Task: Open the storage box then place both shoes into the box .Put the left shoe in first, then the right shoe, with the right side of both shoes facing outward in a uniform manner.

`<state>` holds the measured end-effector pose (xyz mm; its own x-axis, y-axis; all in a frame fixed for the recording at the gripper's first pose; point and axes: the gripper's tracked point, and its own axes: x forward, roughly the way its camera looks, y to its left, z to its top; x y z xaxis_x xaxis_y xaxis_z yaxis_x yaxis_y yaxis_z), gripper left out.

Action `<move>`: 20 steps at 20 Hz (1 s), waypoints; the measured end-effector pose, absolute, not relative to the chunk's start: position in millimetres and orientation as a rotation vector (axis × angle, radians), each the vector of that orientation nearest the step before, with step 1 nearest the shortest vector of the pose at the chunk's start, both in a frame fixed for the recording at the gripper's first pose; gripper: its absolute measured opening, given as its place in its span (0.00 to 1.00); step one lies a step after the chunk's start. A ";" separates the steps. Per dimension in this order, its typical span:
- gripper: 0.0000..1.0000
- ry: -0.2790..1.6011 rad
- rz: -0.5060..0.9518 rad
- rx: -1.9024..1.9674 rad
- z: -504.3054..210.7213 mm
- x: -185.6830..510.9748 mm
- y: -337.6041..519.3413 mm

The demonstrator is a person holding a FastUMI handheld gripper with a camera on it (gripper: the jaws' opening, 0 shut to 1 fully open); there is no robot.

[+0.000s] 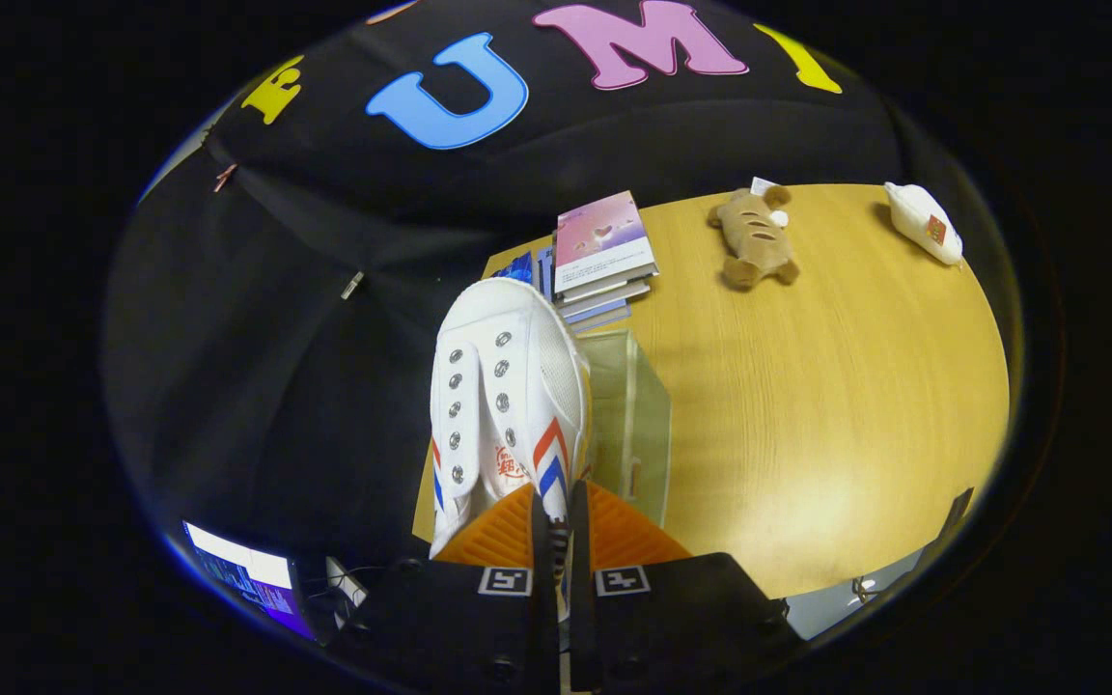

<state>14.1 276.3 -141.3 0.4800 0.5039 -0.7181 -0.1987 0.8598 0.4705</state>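
Note:
A white canvas shoe (503, 386) with metal eyelets and red and blue stripes hangs from my gripper (556, 541), toe pointing away from me. Both fingers are closed on the side wall of its collar near the heel. Just right of the shoe and beneath it stands the clear storage box (628, 425) on the wooden table (826, 405). I cannot tell whether the box's lid is open. The shoe hides the box's left part.
A stack of books (599, 256) lies beyond the shoe at the table's far edge. A brown plush toy (754, 236) and a white plush toy (923, 222) lie at the far right. A lit screen (247, 574) sits low to the left, off the table.

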 end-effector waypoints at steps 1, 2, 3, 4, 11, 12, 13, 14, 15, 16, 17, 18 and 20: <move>0.09 0.991 0.430 0.339 -150.1 15.0 284.1; 0.09 1.006 0.416 0.333 -160.1 15.6 290.4; 0.09 1.022 0.401 0.329 -169.3 15.5 294.7; 0.09 1.033 0.388 0.325 -177.6 17.0 299.0; 0.11 1.116 0.349 0.250 -219.1 14.6 312.2; 0.26 1.123 0.364 0.253 -220.5 11.1 318.1; 0.35 1.128 0.388 0.264 -219.9 7.5 324.2; 0.53 1.117 0.418 0.291 -214.5 6.8 334.4; 0.68 1.100 0.454 0.326 -197.9 6.3 340.4; 0.82 1.083 0.476 0.349 -188.7 5.9 345.2; 0.96 1.058 0.496 0.361 -177.8 7.2 347.7; 0.94 1.030 0.516 0.365 -165.7 7.6 344.9; 0.99 0.973 0.556 0.372 -142.0 7.5 337.2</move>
